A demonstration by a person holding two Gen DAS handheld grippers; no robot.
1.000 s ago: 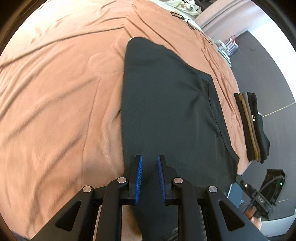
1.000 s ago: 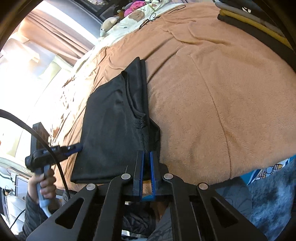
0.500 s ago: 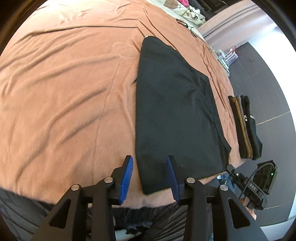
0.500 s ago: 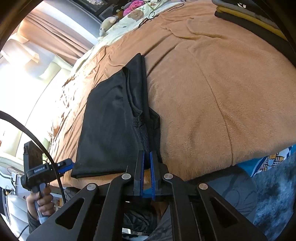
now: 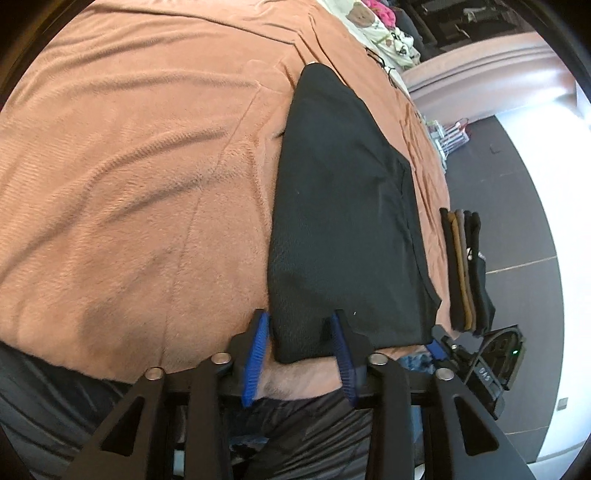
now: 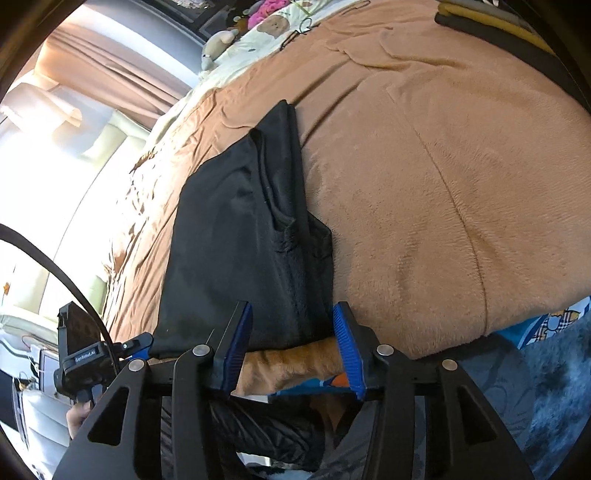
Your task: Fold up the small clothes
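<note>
A black garment lies folded lengthwise on the brown blanket, its near end at the bed's front edge. My left gripper is open, its blue pads either side of the garment's near left corner, holding nothing. In the right wrist view the same garment runs away from me. My right gripper is open at its near right corner, empty. The other gripper shows at the lower left.
A stack of folded dark and tan clothes sits at the blanket's right edge, also at the top right of the right wrist view. Pillows and soft toys lie at the far end. Grey floor lies beyond.
Both grippers have opened and let go of the garment's near end. The garment now lies flat, and both grippers have drawn back toward the bed edge.
</note>
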